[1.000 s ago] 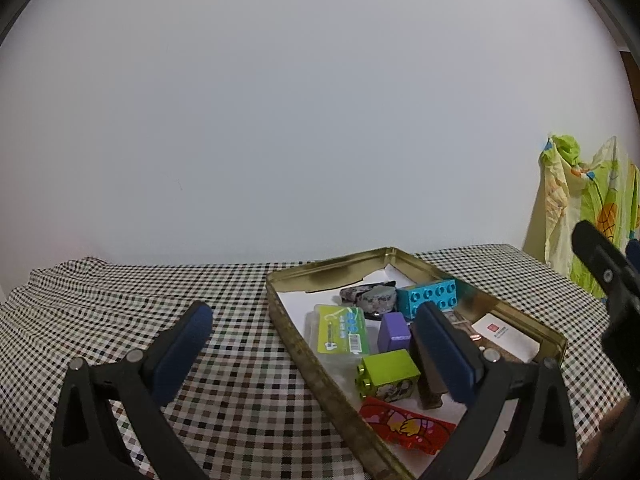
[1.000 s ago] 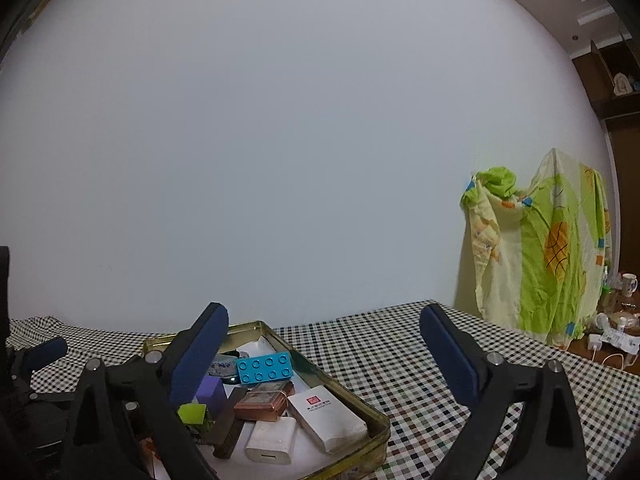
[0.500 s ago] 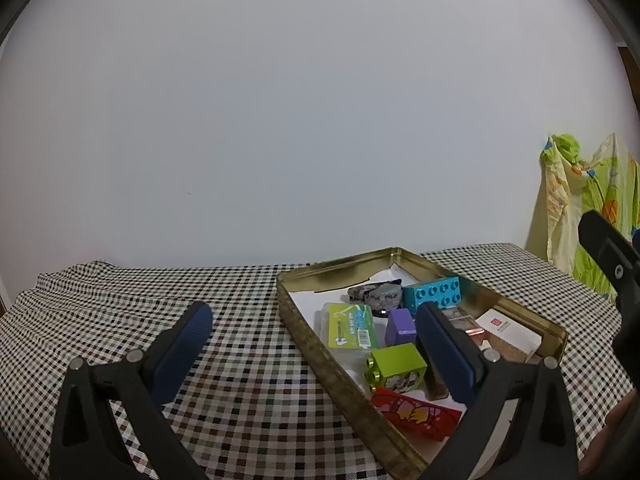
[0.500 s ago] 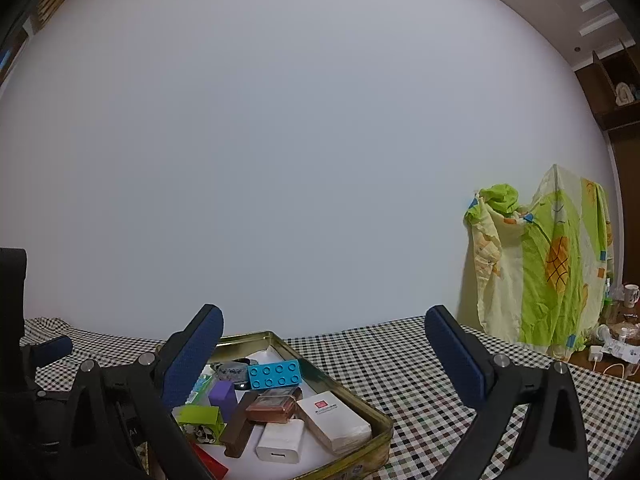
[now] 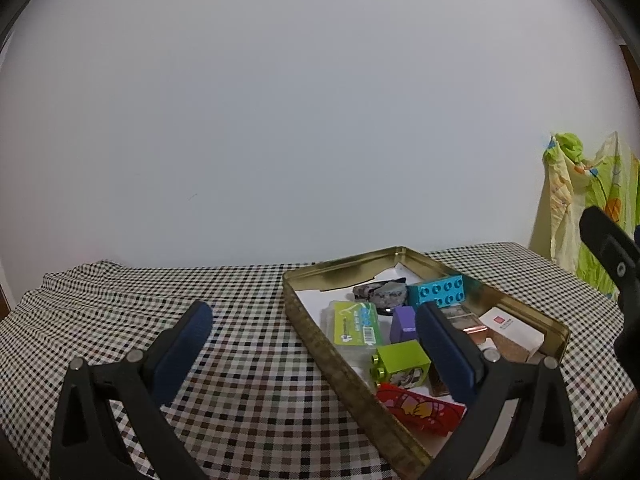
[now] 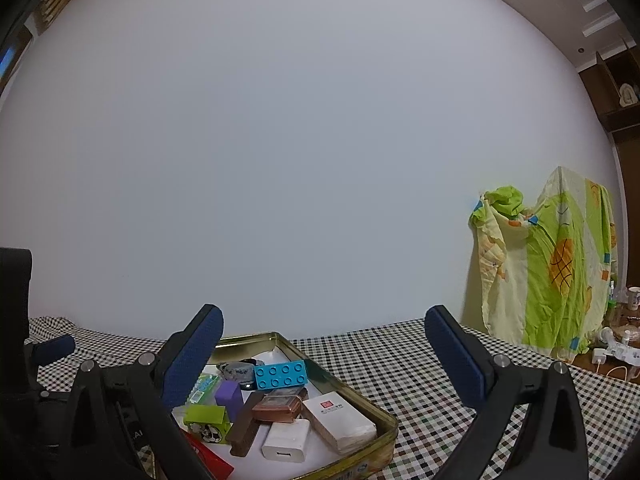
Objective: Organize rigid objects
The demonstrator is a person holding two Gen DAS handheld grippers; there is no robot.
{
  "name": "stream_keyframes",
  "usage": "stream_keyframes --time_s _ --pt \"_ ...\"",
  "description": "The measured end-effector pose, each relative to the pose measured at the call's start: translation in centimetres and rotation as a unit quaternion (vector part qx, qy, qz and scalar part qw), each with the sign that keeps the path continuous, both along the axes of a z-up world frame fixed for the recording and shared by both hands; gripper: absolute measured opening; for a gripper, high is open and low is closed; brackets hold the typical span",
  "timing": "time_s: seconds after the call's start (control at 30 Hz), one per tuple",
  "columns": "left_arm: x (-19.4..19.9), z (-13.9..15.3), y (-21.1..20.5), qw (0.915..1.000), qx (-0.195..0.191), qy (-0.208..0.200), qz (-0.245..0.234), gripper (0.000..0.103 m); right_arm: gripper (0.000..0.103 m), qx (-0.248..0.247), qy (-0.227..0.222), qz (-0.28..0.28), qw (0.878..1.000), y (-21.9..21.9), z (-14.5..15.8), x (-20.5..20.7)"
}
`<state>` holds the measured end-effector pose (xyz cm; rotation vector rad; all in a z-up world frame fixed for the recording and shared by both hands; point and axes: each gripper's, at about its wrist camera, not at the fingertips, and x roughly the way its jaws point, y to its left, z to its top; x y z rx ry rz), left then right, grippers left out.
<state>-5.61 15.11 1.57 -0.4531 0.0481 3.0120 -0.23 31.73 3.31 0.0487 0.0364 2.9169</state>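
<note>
Two tongs are hovering over a worktop (image 5: 248, 396) covered in checked cloth, both released and gripping nothing; left tongs (image 5: 316, 344) are sitting spread wide, one pad over bare cloth, the other pad over the gold tin tray (image 5: 332, 356); right tongs (image 6: 324, 352) are also gaping, left pad above the tray's (image 6: 360, 396) near end, right pad over bare cloth; all rigid objects are lying inside the tray; blue studded brick (image 5: 438, 294) is resting near the far end, just beside a speckled grey stone (image 5: 380, 294); green packet (image 5: 356, 324) is lying flat along the left wall; purple block (image 5: 402, 324) is sitting just beside it; lime brick (image 5: 400, 364) is standing in front of the purple one; red printed piece (image 5: 420, 410) is lying nearest the camera; white box with red logo (image 6: 338, 418), white charger (image 6: 286, 440), copper case (image 6: 278, 408) and brown bar (image 6: 246, 426) are crowding the right side, touching each other; yellow-green cloth (image 6: 548, 268) is hanging by the wall, well apart from the tray.
</note>
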Motion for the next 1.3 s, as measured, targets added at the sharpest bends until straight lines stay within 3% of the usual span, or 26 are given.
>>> stream_keyframes --time_s 1.3 --pt "-0.08 -0.12 0.13 0.9999 -0.009 -0.006 0.013 0.103 0.102 -0.002 -0.005 -0.002 1.0 0.12 0.24 0.15"
